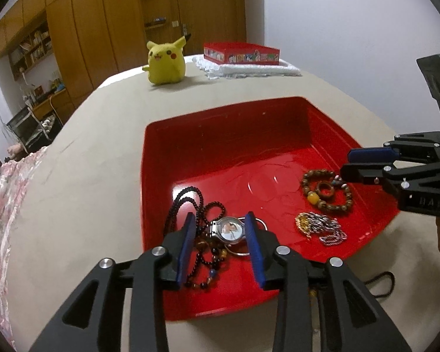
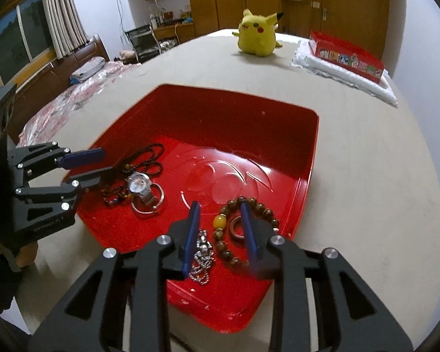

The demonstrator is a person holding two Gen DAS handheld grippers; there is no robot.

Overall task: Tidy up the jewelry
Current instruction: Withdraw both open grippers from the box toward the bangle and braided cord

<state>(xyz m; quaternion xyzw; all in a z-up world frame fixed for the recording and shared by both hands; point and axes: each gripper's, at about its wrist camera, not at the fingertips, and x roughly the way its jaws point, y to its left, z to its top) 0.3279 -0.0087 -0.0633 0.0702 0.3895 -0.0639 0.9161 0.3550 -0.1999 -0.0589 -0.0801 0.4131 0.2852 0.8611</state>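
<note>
A red tray [image 1: 228, 135] [image 2: 237, 111] holds the jewelry. My left gripper [image 1: 220, 220] [image 2: 102, 164] is open, hovering over a watch [image 1: 230, 230] [image 2: 139, 183] lying among a black bead necklace [image 1: 187, 199] [image 2: 151, 154] and metal rings [image 2: 146, 208]. My right gripper [image 2: 218, 208] [image 1: 347, 164] is open above a brown bead bracelet [image 2: 258, 205] [image 1: 327, 190], a brown ring [image 2: 236, 230] [image 1: 325, 189] inside it, and a silver chain [image 2: 202, 255] [image 1: 322, 227].
A yellow Pikachu plush [image 1: 165, 60] [image 2: 256, 33] sits at the table's far side. A small red box [image 1: 240, 52] [image 2: 346, 55] stands on a folded white cloth [image 1: 249, 70] [image 2: 343, 76]. A bed with floral cover [image 2: 73, 94] lies to the left.
</note>
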